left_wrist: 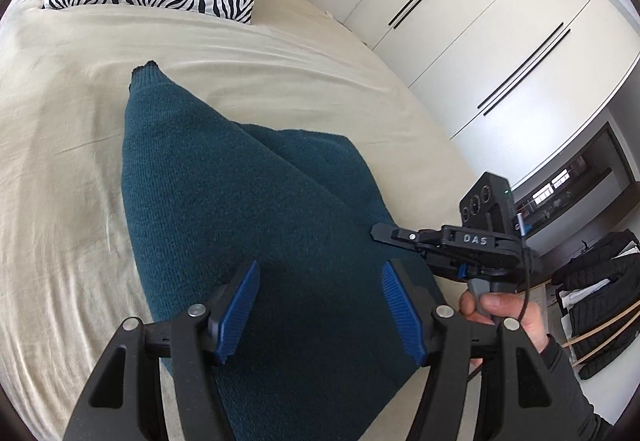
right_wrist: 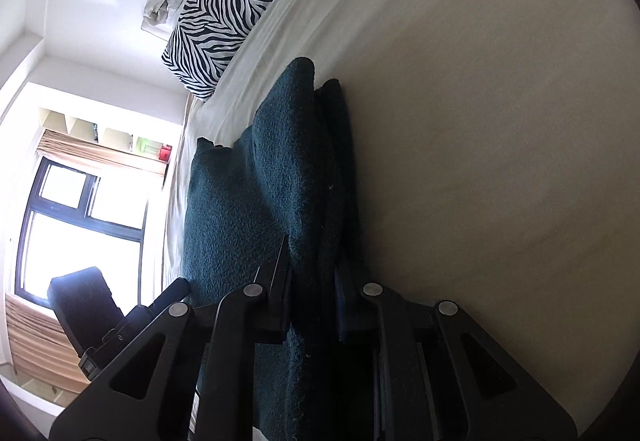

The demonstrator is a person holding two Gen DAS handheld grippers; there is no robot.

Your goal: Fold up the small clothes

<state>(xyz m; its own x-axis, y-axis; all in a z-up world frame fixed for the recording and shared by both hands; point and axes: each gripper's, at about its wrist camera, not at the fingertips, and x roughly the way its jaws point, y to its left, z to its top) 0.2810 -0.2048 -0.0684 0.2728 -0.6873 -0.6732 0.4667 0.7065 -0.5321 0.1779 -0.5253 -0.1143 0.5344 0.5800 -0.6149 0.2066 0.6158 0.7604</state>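
Teal knit garment (left_wrist: 256,209) on the bed (left_wrist: 60,161): right gripper (right_wrist: 312,281) pinches its folded edge, left gripper (left_wrist: 320,305) gapes empty; carry the fold across level, keeping edges aligned.

Black handheld tongs, blue ribbed pads

The left black plastic tongs (left_wrist: 318,305) carry silver pivot screws; the right black tongs (left_wrist: 404,237) bear white "DAS" lettering, a black cable, and a dark sleeve (left_wrist: 576,393) behind the hand (left_wrist: 504,311).

Blown-out daylight from the window (right_wrist: 80,225); sharp focus; heavy fisheye vignetting
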